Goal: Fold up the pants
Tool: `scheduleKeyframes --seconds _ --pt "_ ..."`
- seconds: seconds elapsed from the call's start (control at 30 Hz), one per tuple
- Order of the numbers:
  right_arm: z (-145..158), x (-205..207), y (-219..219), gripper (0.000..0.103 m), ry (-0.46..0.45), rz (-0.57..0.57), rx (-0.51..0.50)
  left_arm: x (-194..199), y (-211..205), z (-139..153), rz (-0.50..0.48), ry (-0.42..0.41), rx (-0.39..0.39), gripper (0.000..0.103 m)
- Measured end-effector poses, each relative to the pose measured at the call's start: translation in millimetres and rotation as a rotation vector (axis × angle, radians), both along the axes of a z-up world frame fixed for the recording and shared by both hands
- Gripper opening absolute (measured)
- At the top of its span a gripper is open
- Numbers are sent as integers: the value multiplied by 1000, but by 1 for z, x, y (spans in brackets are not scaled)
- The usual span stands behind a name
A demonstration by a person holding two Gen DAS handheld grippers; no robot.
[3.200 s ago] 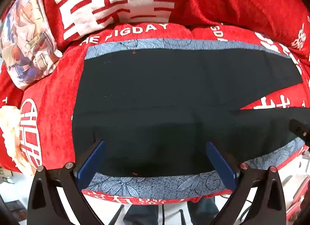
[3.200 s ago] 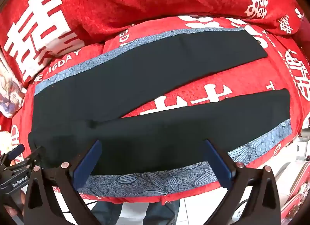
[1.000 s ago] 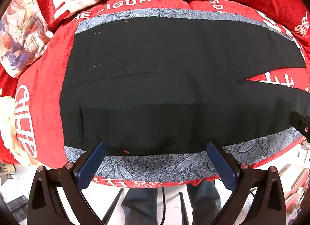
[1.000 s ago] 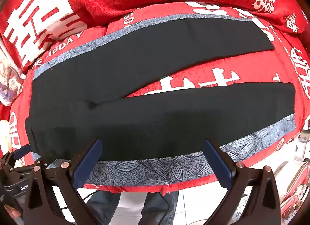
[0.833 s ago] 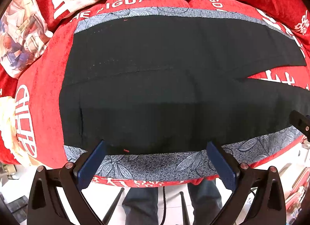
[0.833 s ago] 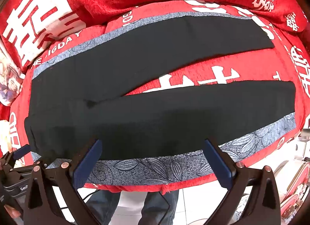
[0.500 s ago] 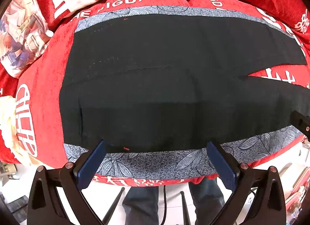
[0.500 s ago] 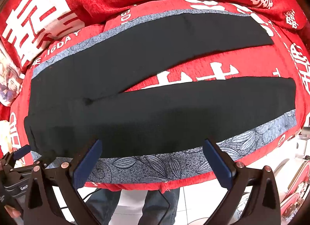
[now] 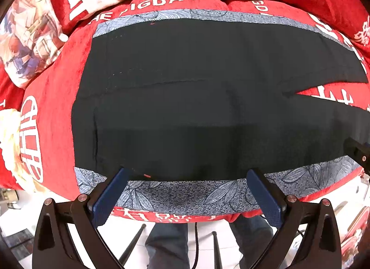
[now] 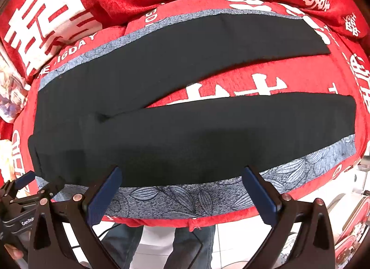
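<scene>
Black pants (image 10: pixel 185 116) are lying flat across a red sofa (image 10: pixel 266 72), both grippers (image 9: pixel 187 193) (image 10: pixel 182 191) hovering spread wide, empty, at its front edge.

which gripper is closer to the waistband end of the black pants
Left. The left gripper hangs open at the near edge of the pants by the waistband. The right gripper is open further along the near leg.
</scene>
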State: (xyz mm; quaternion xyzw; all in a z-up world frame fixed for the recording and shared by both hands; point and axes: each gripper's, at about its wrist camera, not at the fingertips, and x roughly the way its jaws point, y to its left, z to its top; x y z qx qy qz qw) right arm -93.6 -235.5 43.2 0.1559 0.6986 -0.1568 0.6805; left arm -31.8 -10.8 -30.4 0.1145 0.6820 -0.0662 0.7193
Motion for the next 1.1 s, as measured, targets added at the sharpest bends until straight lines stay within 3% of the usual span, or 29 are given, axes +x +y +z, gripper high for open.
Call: scheduleKeyframes --seconds 0.33,0.73,0.9,1.1 --pt "1 -3 -16 103 -15 53 8 -5 -14 4 63 -29 25 103" --pt "11 -6 -35 103 -85 72 97 -14 -26 16 100 -40 60 103" --pt "10 -10 -34 103 -102 58 86 -17 -20 13 89 -40 52 103" --pt "4 -12 -26 103 -60 62 50 -17 -4 10 83 -50 20 103"
